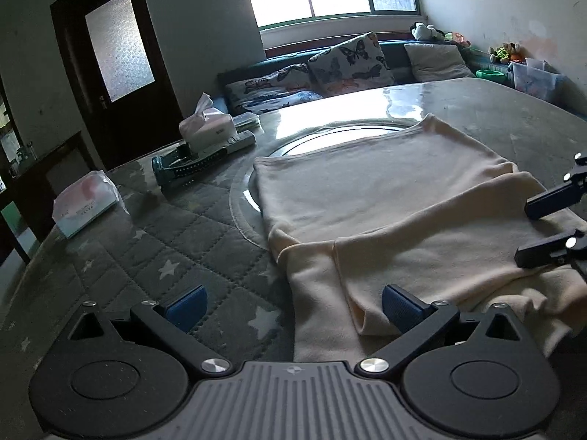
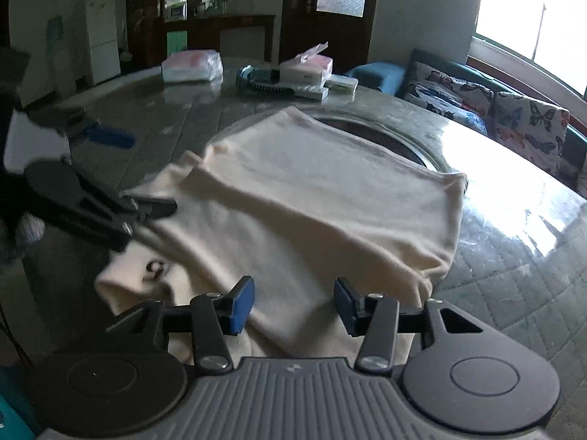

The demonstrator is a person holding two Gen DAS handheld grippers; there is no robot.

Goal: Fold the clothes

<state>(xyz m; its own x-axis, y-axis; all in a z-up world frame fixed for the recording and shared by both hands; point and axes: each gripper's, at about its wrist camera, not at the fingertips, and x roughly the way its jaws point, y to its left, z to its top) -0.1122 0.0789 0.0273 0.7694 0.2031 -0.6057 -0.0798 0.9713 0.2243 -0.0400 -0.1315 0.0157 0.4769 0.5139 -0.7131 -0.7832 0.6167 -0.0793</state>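
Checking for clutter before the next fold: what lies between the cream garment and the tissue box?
Only bare quilted table cover and the glass turntable's rim separate the cream garment from the tissue box, per the left wrist view.

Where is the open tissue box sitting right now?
The tissue box sits on the far left of the table in the left wrist view, resting on a white power strip, left of the cream garment.

1. Garment (image 1: 385, 198): cream cloth, soft, matt (fleece-like nap).
2. Table cover (image 1: 176, 242): quilted grey fabric w/ stars under glossy clear film.
3. Left gripper (image 1: 293, 310): matt black plastic, blue ribbed pads, shiny metal screws.
4. Door (image 1: 110, 58): dark wood, frosted glass.
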